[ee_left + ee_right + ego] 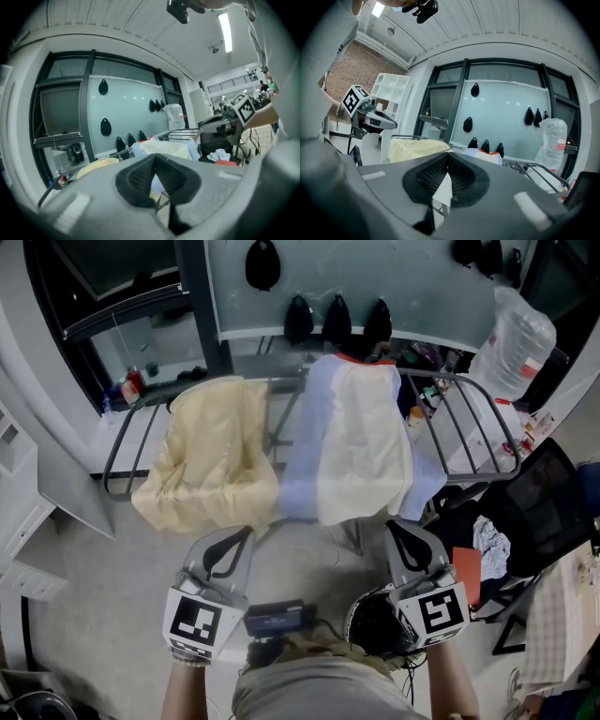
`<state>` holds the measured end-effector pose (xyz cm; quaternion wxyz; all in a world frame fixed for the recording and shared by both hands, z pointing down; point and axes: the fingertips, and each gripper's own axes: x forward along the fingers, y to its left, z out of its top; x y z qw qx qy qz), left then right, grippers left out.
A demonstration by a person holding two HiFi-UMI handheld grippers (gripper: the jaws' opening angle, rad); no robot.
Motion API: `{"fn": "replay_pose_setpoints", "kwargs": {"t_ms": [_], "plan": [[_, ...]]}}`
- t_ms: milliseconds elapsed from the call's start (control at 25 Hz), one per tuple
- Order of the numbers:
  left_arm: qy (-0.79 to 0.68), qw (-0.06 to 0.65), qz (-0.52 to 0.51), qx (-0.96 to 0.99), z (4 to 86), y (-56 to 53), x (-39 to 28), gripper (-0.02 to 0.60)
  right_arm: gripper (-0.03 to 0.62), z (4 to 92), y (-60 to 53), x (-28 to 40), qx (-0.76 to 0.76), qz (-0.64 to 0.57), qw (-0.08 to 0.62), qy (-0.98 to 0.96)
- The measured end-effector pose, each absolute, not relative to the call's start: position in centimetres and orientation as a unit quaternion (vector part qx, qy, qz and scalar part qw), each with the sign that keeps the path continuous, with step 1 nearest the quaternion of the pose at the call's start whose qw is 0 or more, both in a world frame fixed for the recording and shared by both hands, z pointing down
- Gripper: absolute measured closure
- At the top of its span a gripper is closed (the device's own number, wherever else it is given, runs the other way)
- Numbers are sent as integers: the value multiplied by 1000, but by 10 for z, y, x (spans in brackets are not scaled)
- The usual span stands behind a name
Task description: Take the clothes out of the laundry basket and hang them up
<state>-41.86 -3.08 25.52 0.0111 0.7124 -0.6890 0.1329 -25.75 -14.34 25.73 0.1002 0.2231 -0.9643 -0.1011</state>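
Observation:
A yellow cloth hangs over the left part of the grey drying rack. Beside it hangs a white and cream garment with a lavender edge. My left gripper is held low in front of the yellow cloth, shut and holding nothing. Below the cream garment, my right gripper is likewise shut and empty. A dark round basket sits under the right gripper; its contents are hidden. In the left gripper view the jaws meet, with the hung garment beyond. The right gripper view shows closed jaws facing the yellow cloth.
A black chair at the right holds a crumpled white cloth. A large clear water jug stands behind the rack's right end. Dark hooks line the glass panel behind. A white shelf unit stands at the left.

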Motion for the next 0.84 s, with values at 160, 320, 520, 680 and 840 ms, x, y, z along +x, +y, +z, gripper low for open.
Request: {"fn": "replay_pose_setpoints", "kwargs": {"t_ms": [160,320,520,680,840], "plan": [[-690,9,130,712,253,-32,-419,589,591,255,-145,-259,224,-100,97,-965],[-692,11,123,711,249,-34,-418,589,591,249,-145,-261,225,-99,91,-965],[-692,12,116,712,248,-37,-417,589,591,247,-146,-263,227,-100,87,-965],[-695,10,114,710,247,-40,-420,589,591,248,-147,-265,227,-96,88,-965],[-694,12,117,711,247,-40,-424,588,591,250,-146,-268,226,-93,90,-965]]}}
